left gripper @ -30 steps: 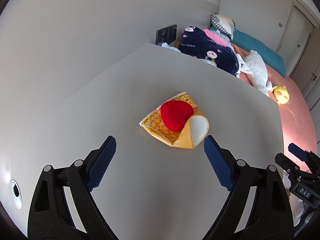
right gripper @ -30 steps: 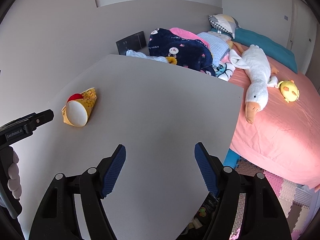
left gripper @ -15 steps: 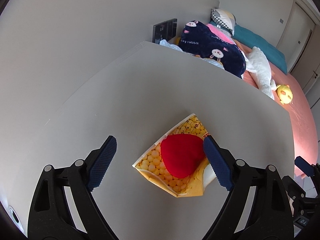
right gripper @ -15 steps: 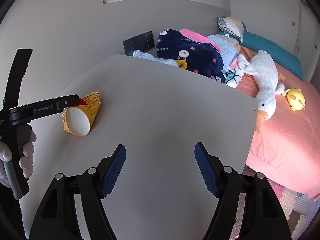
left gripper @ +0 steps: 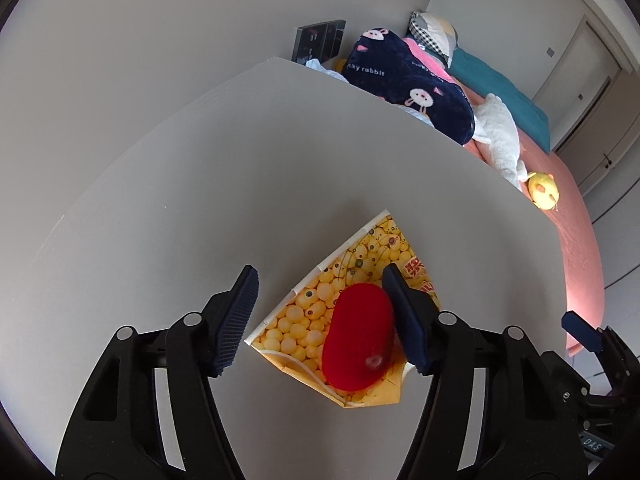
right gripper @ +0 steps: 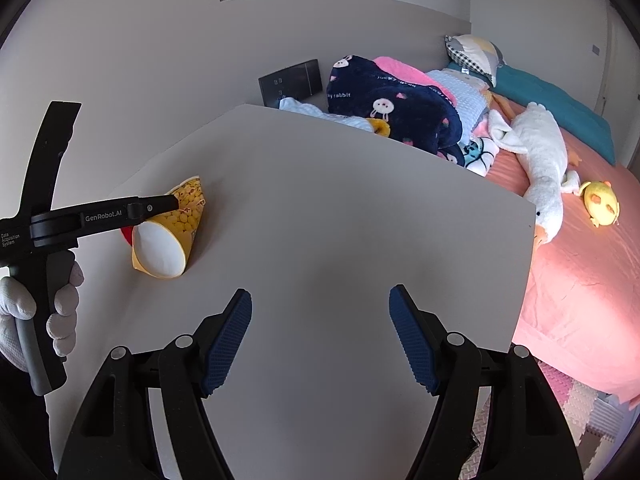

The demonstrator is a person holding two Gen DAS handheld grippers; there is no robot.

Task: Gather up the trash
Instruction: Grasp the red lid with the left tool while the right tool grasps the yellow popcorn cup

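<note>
A squashed yellow paper cup (left gripper: 352, 264) with a duck print and a red patch (left gripper: 356, 340) lies on its side on the pale grey table (left gripper: 200, 184). My left gripper (left gripper: 320, 276) straddles it and its jaws are closing. The right pad lies against the cup beside the red patch; the left pad stands just clear of the cup's edge. From the right wrist view the cup (right gripper: 184, 212) shows its white mouth, with the left gripper (right gripper: 166, 203) over it. My right gripper (right gripper: 320, 294) hovers open over bare table, nothing between its fingers.
A white-gloved hand (right gripper: 60, 304) holds the left gripper's handle. Beyond the table's far edge is a bed with a pink sheet (right gripper: 580, 280), a navy blanket (right gripper: 392, 112), a white goose plush (right gripper: 540, 160) and a yellow plush (right gripper: 600, 200). A dark wall panel (right gripper: 290, 80) sits behind.
The left gripper came forward and down until the cup lay between its fingers, then its jaws narrowed around it. The right gripper drifted slightly, jaws unchanged.
</note>
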